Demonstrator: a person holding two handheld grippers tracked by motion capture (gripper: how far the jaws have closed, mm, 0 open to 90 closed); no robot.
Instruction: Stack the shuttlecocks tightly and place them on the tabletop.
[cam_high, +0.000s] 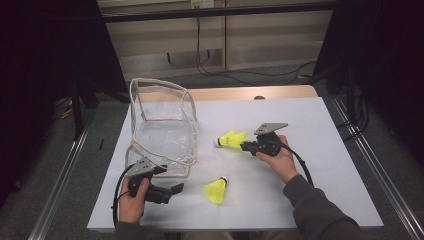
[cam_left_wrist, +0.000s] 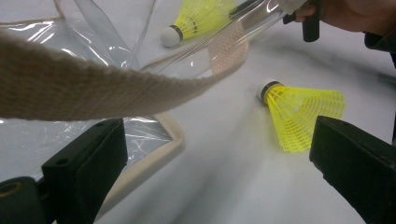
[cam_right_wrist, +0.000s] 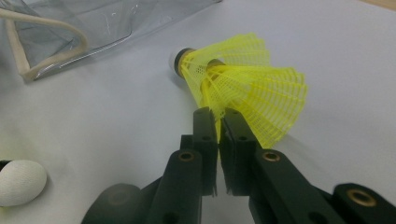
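A yellow plastic shuttlecock (cam_high: 231, 138) (cam_right_wrist: 243, 84) lies mid-table with its cork pointing left. My right gripper (cam_high: 244, 146) (cam_right_wrist: 215, 114) is shut on the edge of its mesh skirt, the jaws nearly together. A second yellow shuttlecock (cam_high: 216, 191) (cam_left_wrist: 299, 109) lies nearer the front edge, its white cork (cam_right_wrist: 18, 182) at the lower left of the right gripper view. My left gripper (cam_high: 177, 189) (cam_left_wrist: 217, 126) rests on the table left of that shuttlecock, jaws wide open and nothing between them.
A clear plastic bag (cam_high: 162, 130) (cam_right_wrist: 70, 28) with beige webbing trim and a strap (cam_left_wrist: 93, 88) stands open at the table's left, just beyond the left gripper. The white tabletop (cam_high: 320, 150) stretches bare to the right. Cables run across the floor behind.
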